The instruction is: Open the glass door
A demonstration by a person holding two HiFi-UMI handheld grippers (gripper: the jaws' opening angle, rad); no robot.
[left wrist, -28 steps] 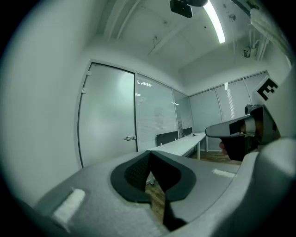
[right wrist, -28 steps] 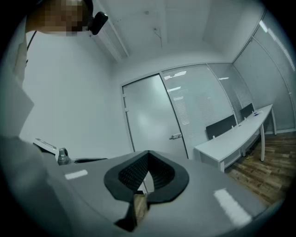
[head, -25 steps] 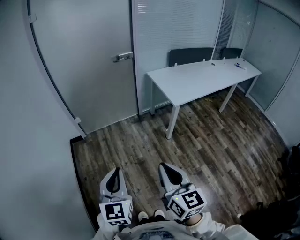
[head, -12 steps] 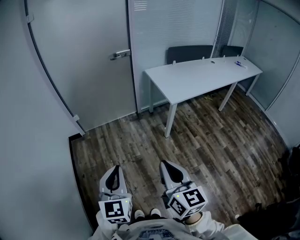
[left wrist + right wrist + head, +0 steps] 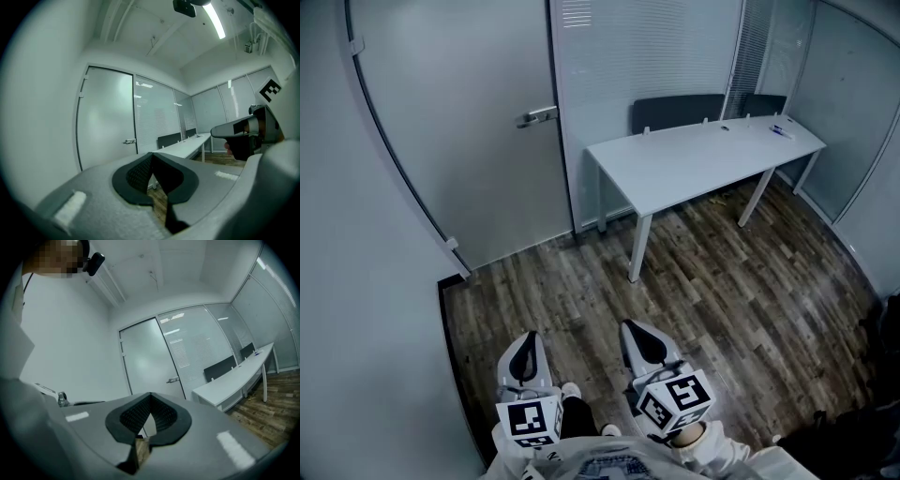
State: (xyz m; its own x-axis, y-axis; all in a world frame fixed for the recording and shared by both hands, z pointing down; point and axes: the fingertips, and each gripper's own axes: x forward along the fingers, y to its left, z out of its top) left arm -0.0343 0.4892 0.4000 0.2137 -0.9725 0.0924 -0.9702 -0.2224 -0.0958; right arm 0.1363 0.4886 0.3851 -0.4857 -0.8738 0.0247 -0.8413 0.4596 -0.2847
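The glass door (image 5: 459, 141) has its level handle (image 5: 537, 116) far ahead, nearer the closed, empty left gripper (image 5: 525, 360) than the closed right gripper (image 5: 645, 349).

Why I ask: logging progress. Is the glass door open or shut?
Shut: the glass door sits flush in its frame, handle level.

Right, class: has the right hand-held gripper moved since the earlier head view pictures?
Yes, slightly. The right hand-held gripper has edged forward over the dark wooden floor, a little nearer the front leg of the long white table.
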